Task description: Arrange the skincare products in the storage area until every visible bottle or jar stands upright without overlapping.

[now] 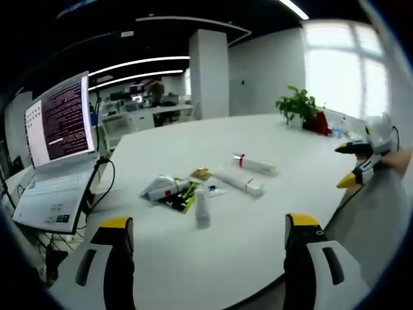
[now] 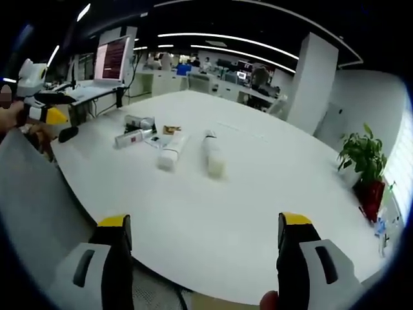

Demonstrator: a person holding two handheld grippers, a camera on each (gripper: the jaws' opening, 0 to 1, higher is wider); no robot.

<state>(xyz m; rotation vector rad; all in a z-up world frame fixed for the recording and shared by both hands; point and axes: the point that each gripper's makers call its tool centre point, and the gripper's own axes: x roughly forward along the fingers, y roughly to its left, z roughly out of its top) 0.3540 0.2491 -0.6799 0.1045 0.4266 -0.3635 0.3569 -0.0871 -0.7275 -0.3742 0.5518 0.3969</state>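
Observation:
Several skincare items lie on the white table (image 1: 271, 219). Two white tubes (image 1: 255, 165) (image 1: 239, 181) rest on their sides. A small white bottle (image 1: 202, 205) stands upright beside a black-green packet (image 1: 181, 197), a grey-white tube (image 1: 161, 187) and a small gold jar (image 1: 201, 173). My left gripper (image 1: 209, 221) is open at the table's near edge, short of the items. In the right gripper view the tubes (image 2: 171, 150) (image 2: 213, 155) lie mid-table, and my right gripper (image 2: 205, 221) is open and holds nothing. Each gripper shows in the other's view (image 1: 348, 166) (image 2: 61, 124).
An open laptop (image 1: 58, 119) with cables stands at the table's edge, left of the items. A potted plant (image 1: 298, 103) (image 2: 361, 155) sits at the far side. Desks and a white pillar (image 1: 210, 74) fill the office behind.

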